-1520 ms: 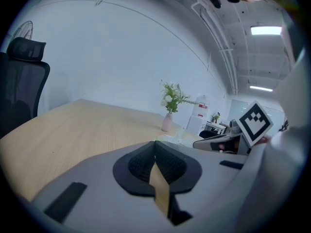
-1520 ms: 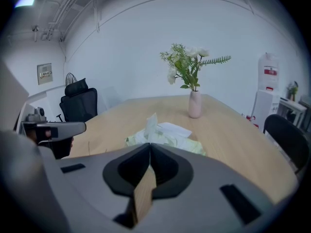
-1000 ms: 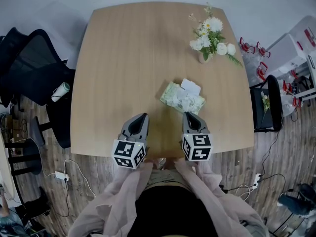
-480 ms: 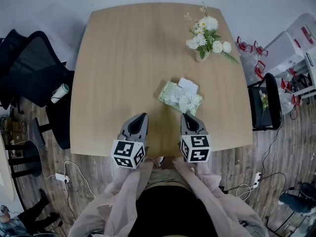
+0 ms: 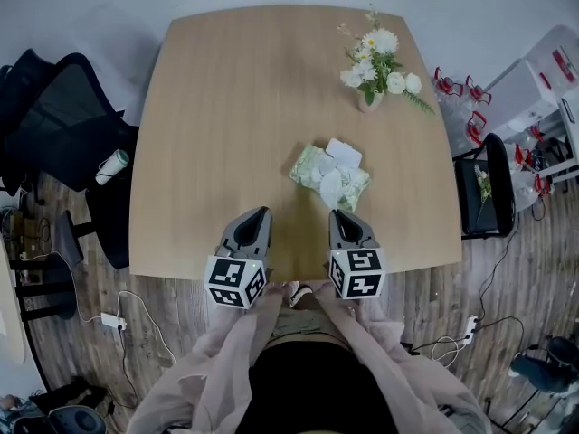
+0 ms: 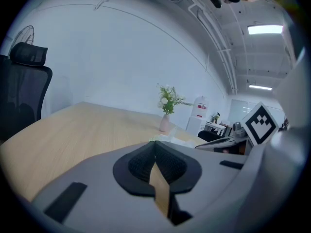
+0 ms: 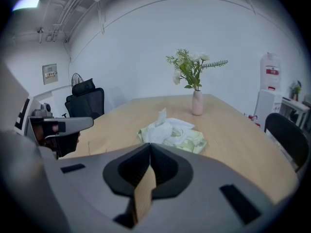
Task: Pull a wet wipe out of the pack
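Observation:
A pale green wet wipe pack (image 5: 318, 168) lies on the wooden table (image 5: 226, 107), right of centre, its white lid (image 5: 344, 153) flipped open. A crumpled white wipe (image 5: 333, 186) sticks out of the opening and stands up as a tuft (image 7: 162, 115) in the right gripper view. My right gripper (image 5: 336, 213) is shut and empty, its tip just short of the pack's near edge (image 7: 194, 142). My left gripper (image 5: 263, 212) is also shut and empty, level with it and a hand's width to the left. The pack (image 6: 170, 139) peeks over the left gripper's closed tip.
A small vase of white flowers (image 5: 375, 70) stands at the table's far right. A black office chair (image 5: 54, 134) with a white roll (image 5: 111, 167) is at the left, another dark chair (image 5: 493, 193) at the right. The table's near edge (image 5: 289, 278) lies under both grippers.
Neither gripper has moved and the pack and wipe look the same. Only the head view has shifted slightly.

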`<state>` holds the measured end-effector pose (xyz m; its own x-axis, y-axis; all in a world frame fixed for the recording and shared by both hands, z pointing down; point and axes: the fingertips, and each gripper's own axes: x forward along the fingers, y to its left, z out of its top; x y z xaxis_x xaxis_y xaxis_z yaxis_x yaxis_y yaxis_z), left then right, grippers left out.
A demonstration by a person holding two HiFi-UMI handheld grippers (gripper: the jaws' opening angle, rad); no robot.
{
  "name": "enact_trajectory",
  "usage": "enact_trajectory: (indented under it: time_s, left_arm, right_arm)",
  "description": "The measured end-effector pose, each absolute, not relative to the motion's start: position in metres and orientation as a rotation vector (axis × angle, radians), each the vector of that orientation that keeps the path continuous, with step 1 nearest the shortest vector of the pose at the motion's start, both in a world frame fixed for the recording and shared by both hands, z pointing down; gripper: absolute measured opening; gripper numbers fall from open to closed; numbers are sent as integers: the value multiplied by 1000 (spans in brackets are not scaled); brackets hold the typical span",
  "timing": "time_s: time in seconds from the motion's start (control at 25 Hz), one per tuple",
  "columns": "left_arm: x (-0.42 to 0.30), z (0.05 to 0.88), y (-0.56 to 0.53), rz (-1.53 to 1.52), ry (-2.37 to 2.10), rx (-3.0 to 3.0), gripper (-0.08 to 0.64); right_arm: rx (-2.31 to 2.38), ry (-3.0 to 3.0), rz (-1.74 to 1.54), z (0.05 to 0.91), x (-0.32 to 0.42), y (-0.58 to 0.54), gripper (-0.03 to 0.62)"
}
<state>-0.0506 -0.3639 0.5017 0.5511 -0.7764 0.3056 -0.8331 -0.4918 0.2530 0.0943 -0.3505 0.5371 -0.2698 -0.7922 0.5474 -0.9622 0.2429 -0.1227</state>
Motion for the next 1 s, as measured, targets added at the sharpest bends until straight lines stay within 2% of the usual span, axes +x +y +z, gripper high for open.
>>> enact_trajectory:
  time_s: [1.0]
  left_arm:
    - [-52, 492, -337, 213, -1316, 2441, 11]
  right_arm:
    - [1621, -2153, 645, 531, 91, -321, 9]
